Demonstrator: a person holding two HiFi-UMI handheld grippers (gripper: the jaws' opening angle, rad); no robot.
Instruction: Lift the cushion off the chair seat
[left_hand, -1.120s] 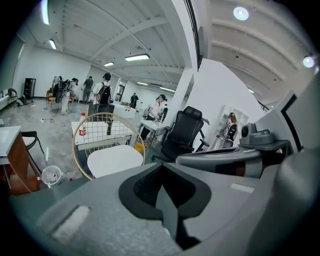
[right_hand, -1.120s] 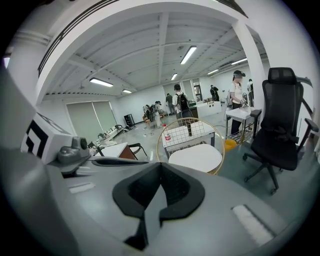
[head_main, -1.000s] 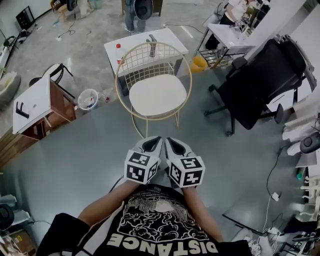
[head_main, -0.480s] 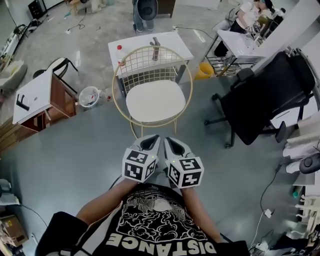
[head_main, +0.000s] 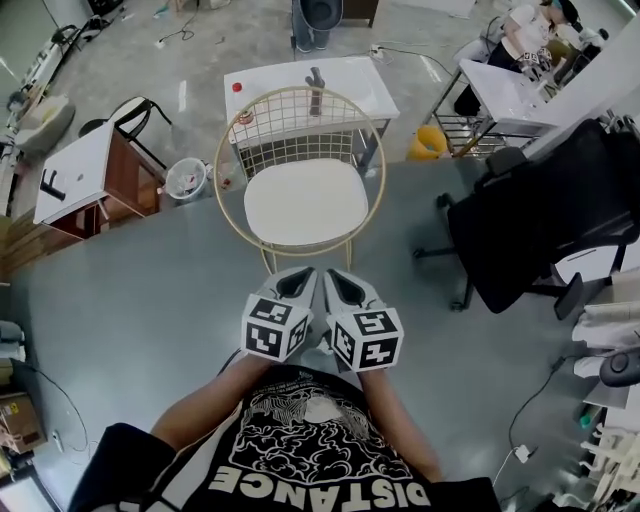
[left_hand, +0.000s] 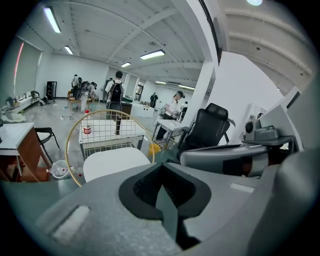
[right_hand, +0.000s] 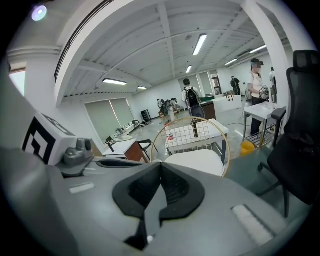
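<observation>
Head view, left to right: what's there?

— A desk (head_main: 85, 170) and a bin (head_main: 185, 180) at the left. The chair (head_main: 300, 120) is in the middle with a white table (head_main: 270, 78) behind it, and a black office chair (head_main: 540, 230) is at the right. The cushion (head_main: 308, 200) lies flat on the chair's seat, inside the gold rim, with nothing touching it.

— And the grippers?

— The left gripper (head_main: 298, 283) and the right gripper (head_main: 340, 283) sit side by side, just short of the seat's near edge, both aimed at the chair. The left gripper view shows its jaws pressed together with nothing between them. The right gripper view shows the same. Neither touches the cushion.

— So which step is this?

— The approach, I'd say. Nothing of the lift is done yet.

— What does the next move call for?

— Both pairs of jaws must come apart before they reach the seat; shut as they are, they could only push. Then I'd spread the two grippers, the left toward the cushion's left edge and the right toward its right. Each needs one jaw slipped under the cushion's edge. The cushion looks thin and soft, so a one-sided pinch would probably let it droop or slide. The wire back stands behind it, so the way out is likely up and toward the person.
</observation>
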